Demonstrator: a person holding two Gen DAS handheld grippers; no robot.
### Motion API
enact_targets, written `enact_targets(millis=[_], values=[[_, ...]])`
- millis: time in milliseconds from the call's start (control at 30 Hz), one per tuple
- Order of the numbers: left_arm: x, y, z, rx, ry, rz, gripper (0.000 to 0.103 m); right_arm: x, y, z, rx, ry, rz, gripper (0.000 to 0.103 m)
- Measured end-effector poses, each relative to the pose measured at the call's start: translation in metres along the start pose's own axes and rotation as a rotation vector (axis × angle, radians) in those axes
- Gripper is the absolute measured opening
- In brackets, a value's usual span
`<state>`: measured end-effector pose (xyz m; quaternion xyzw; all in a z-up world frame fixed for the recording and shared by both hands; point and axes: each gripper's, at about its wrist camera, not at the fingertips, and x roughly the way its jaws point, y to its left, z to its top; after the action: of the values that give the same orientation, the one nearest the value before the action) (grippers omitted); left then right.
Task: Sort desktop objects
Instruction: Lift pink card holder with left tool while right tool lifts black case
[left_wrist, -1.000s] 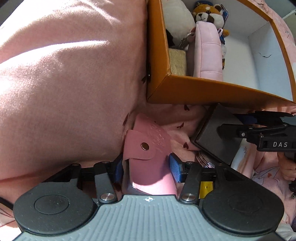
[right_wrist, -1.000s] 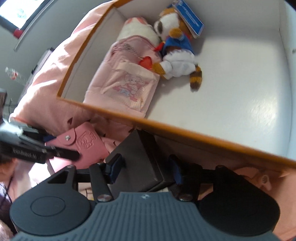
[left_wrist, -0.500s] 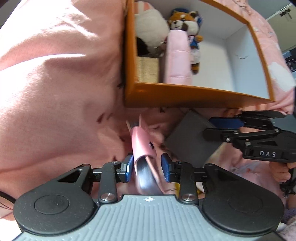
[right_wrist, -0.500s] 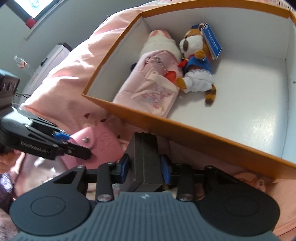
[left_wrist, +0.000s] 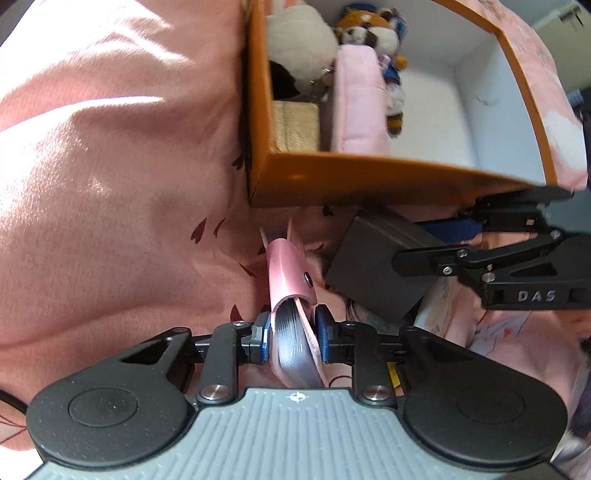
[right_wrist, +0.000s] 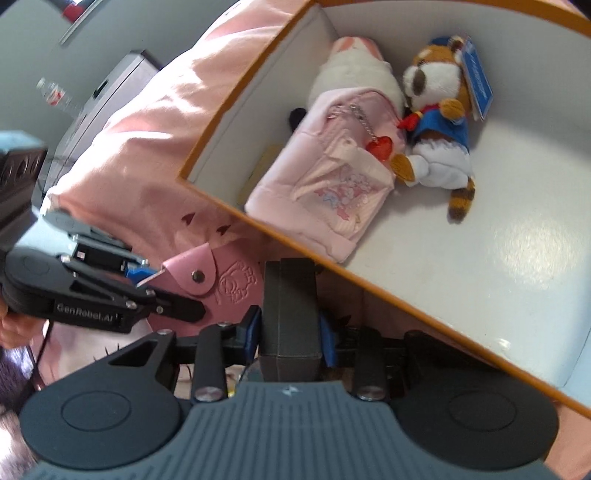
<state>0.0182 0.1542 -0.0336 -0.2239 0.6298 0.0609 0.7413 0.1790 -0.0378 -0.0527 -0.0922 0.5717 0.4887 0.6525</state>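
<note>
Pink bedding below; left gripper, fingers just closing, clamped on pink card wallet; right gripper, fingers clamped on dark box, beside orange box holding pink pouch, plush toy.
</note>
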Motion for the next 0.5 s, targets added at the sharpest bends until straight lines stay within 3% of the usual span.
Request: enact_targets(millis=[300, 500], values=[[-0.016, -0.013, -0.006, 0.088, -0.015, 0.054, 0.023, -0.019, 0.007, -0.019, -0.059, 0.008, -0.026, 0.035], [-0.032, -0.024, -0.014, 0.107, -0.108, 0.077, 0.022, -0.035, 0.018, -0.038, -0.033, -0.129, -0.086, 0.035]])
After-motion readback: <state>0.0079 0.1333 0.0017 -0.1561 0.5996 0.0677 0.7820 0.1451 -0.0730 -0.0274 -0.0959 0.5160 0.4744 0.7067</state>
